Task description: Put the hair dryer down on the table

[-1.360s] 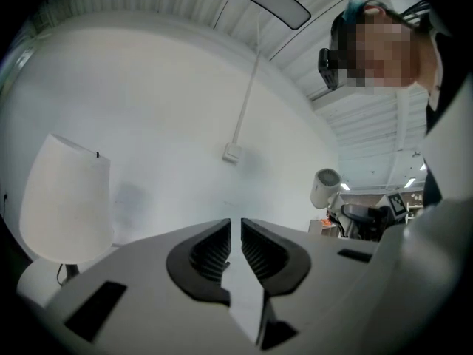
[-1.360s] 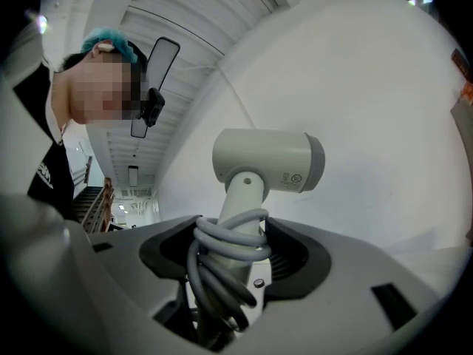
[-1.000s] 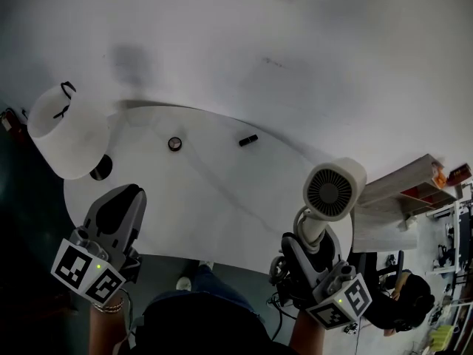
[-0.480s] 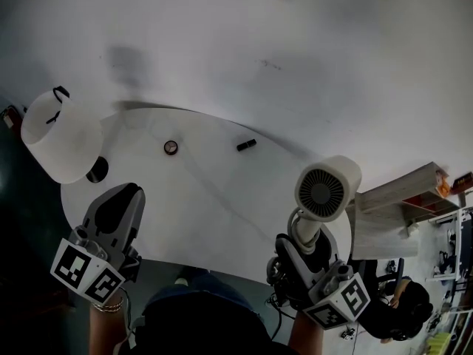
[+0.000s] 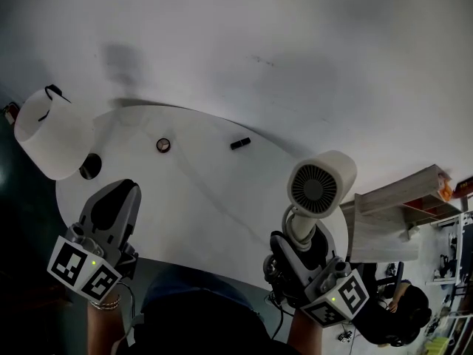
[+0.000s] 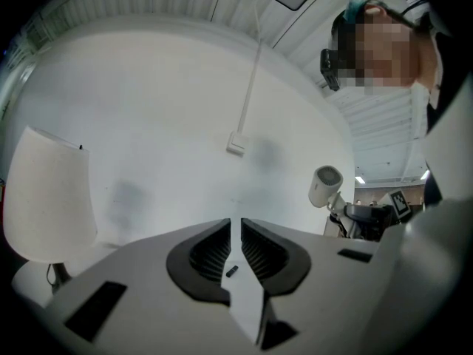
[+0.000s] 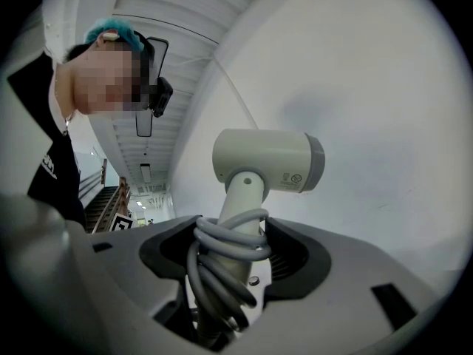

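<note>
Hair dryer point(image 5: 319, 186) upright above table's point(image 5: 214, 198) right edge, handle clamped in my right gripper point(image 5: 299, 241), my left gripper point(image 5: 112, 211) closed, empty, at table's near edge.

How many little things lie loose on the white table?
2: a small round object toward the lamp, a dark bar to its right. More may be hidden.

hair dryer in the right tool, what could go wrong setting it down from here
1. The right tool clamps the hair dryer by its handle over the wound cord, so the dryer may slip or twist as it is lowered.
2. It hangs near the right edge of the table; set down there, the heavy head could tip it off.
</note>
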Tool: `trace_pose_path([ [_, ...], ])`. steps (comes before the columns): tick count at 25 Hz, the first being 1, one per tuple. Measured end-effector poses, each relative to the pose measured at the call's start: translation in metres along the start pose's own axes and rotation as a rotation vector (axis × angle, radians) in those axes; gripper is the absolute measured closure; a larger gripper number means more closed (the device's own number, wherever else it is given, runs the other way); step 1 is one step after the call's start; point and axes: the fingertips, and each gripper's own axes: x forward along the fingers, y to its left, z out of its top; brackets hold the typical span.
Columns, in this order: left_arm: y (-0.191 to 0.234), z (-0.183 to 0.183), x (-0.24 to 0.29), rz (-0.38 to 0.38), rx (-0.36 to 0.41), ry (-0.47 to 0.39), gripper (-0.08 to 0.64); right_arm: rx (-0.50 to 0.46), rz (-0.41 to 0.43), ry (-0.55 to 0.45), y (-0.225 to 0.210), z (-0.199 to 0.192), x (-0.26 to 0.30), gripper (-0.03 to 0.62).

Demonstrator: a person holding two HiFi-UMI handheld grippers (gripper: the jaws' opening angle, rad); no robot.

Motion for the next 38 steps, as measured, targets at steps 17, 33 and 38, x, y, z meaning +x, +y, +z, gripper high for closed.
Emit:
trace_pose_path([
  [17, 0.005, -0.007, 0.013, 0.013, 0.015, 0.039, 0.503, 0.009, -0.033, 0.025, -0.011, -0.016, -0.002, 0.313],
  [33, 0.027, -0.009, 0.032, -0.058, -0.01, 0.062, 0.503, 0.018, -0.072, 0.042, -0.004, -0.023, 0.027, 0.312],
  [38, 0.04, -0.005, 0.037, -0.081, -0.021, 0.072, 0.503, 0.028, -0.085, 0.049, 0.002, -0.024, 0.044, 0.313],
])
